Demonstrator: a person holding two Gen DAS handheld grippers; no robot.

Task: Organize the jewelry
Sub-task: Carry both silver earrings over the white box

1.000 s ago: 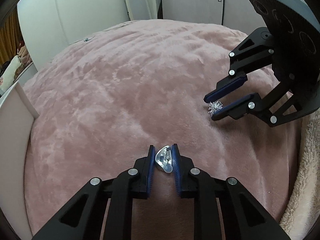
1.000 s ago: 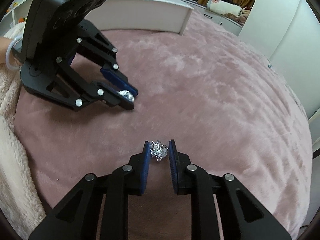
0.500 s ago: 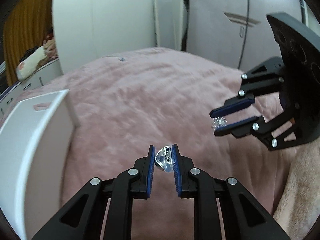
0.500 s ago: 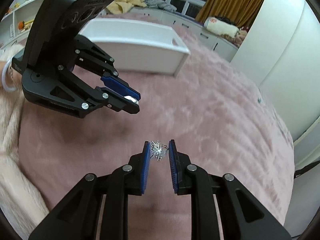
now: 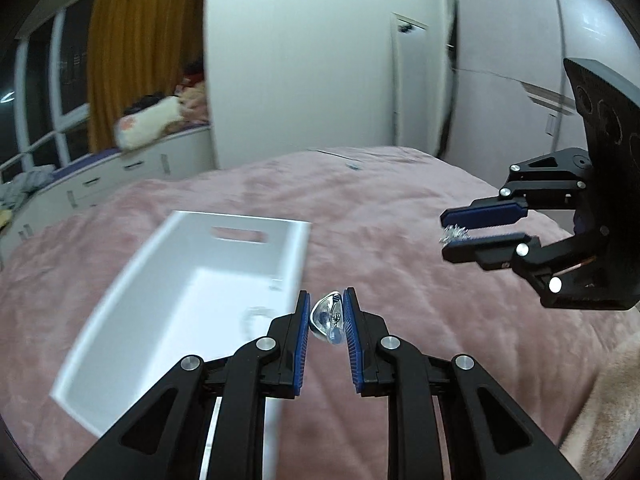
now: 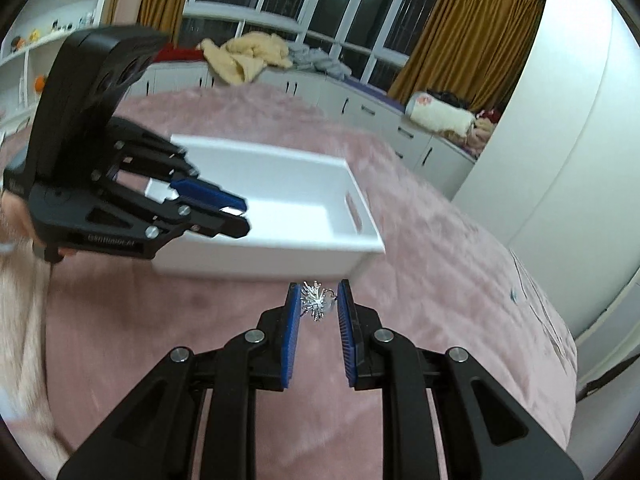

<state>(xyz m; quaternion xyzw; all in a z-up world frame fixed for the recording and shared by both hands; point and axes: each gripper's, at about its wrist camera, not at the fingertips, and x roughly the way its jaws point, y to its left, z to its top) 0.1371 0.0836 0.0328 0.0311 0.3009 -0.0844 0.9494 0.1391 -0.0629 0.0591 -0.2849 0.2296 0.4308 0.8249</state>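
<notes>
My left gripper (image 5: 325,310) is shut on a smooth silver drop-shaped earring (image 5: 328,318), held in the air beside the near right wall of a white open box (image 5: 298,248). My right gripper (image 6: 318,300) is shut on a spiky silver starburst earring (image 6: 314,300), above the pink blanket just in front of the box's (image 6: 280,258) near wall. Each gripper shows in the other's view: the right one (image 5: 452,236) with the spiky piece (image 5: 452,235), and the left one (image 6: 240,216), over the box, with a glint of silver at its tips. A small pale item (image 5: 258,314) lies blurred inside the box.
The box sits on a pink plush blanket (image 5: 400,208) over a bed. A cream fleece (image 6: 24,320) lies at the near edge. White cabinets with clothes (image 6: 248,56) and windows stand beyond the bed; a white wardrobe (image 5: 304,64) stands to the right.
Both grippers have lifted off the blanket and swung toward the white box, each still holding its earring. The box, earlier at the edge of view, now lies just ahead of both.
</notes>
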